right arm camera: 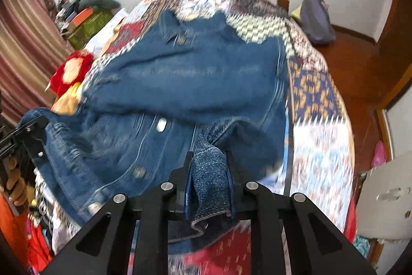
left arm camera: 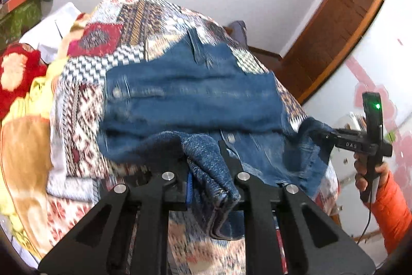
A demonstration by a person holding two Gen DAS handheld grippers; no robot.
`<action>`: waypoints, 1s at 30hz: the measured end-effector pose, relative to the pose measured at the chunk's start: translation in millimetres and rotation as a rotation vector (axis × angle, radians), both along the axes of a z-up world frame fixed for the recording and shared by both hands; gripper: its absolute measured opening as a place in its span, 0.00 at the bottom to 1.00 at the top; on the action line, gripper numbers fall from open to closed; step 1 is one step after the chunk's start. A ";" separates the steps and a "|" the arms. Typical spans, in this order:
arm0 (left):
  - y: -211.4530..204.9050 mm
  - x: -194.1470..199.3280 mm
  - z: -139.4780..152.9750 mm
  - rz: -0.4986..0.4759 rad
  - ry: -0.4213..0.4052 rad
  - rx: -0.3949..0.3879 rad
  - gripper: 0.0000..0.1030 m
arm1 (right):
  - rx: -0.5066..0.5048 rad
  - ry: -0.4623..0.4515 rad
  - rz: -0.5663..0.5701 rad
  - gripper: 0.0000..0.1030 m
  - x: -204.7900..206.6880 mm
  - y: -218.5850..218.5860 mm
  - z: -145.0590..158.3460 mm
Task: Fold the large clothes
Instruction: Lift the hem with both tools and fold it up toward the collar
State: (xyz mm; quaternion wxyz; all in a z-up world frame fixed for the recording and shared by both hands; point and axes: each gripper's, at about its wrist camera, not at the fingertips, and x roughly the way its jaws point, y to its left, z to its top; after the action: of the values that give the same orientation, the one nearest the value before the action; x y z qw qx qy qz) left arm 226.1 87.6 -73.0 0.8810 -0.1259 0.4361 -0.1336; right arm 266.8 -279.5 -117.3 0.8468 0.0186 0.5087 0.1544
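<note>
One denim jacket [left arm camera: 190,94] on one patchwork quilt [left arm camera: 77,105], each of two grippers—left gripper [left arm camera: 206,153], right gripper [right arm camera: 209,161]—clamped on its hem.

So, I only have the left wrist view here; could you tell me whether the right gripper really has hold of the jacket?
Observer: Yes. The right gripper is shut on a bunched fold of the denim jacket.
Operator: Thank you. Can you see any jacket buttons from there?
Observer: Yes, a metal button shows on the front panel, left of that fold.
Operator: And what lies off the bed's far right corner?
Observer: A purple bag rests on the wooden floor there.
</note>
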 end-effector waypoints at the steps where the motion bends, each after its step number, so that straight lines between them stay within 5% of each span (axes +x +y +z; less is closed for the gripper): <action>1: 3.6 10.3 0.0 0.015 0.003 -0.006 0.14 | 0.007 -0.003 -0.011 0.17 11.9 0.1 1.6; 11: 85.5 143.1 -39.7 0.269 0.159 -0.240 0.14 | 0.149 0.012 -0.227 0.16 144.5 -42.8 3.5; 17: 88.1 208.4 -90.1 0.283 0.248 -0.165 0.14 | 0.038 0.010 -0.196 0.16 211.2 -14.1 -22.8; 20: 94.6 226.8 -108.6 0.275 0.269 -0.185 0.14 | 0.003 0.024 -0.184 0.16 237.7 -7.9 -42.9; 25: 104.6 235.9 -138.9 0.258 0.303 -0.245 0.17 | 0.096 0.136 -0.221 0.17 265.7 -26.0 -85.5; 30: 111.8 234.1 -144.2 0.234 0.304 -0.296 0.19 | 0.201 0.140 -0.148 0.17 257.2 -44.4 -79.2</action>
State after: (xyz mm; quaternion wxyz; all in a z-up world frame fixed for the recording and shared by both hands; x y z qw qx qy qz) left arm 460.2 199.4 -217.2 0.7865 -0.3221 0.5218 -0.0727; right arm 523.9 -323.9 -196.5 0.8123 0.1513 0.5456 0.1398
